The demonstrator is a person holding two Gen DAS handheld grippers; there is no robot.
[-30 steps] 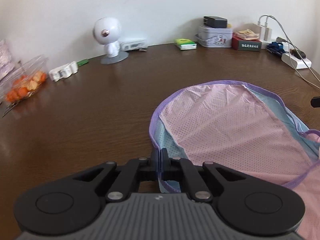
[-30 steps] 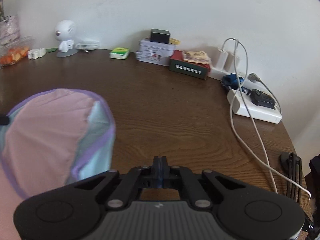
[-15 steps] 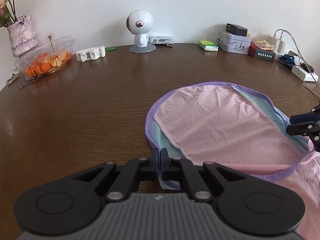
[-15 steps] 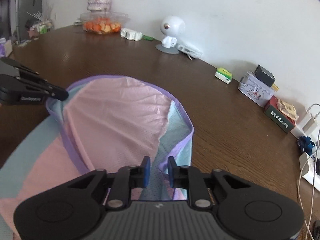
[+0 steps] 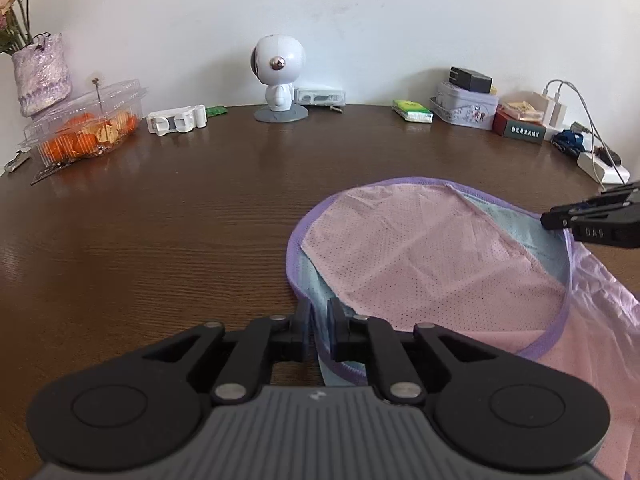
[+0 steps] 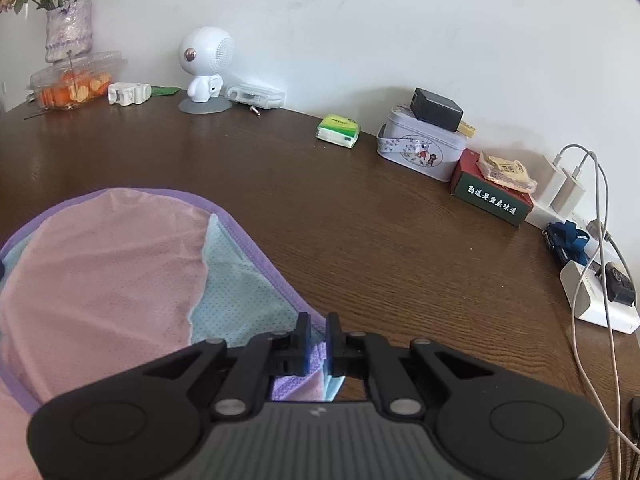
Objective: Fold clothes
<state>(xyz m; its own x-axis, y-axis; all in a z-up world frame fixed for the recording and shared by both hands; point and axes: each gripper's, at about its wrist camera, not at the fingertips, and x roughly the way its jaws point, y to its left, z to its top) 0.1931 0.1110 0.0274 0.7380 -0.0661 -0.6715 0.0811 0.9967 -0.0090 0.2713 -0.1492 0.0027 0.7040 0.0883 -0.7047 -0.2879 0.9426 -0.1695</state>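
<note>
Both grippers have just been opening: the left gripper and right gripper are now standing slightly apart, the garment's purple hem lying loose between them on the table. The red box's writing is unreadable.

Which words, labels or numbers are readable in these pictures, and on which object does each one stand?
"DAS": on the right gripper finger, partly blurred, uncertain.
White Chinese characters: on the dark green box, too blurred to quote reliably.
Green tissue pack: print too small to read.
Tin box: pictures only, no legible text.
</note>
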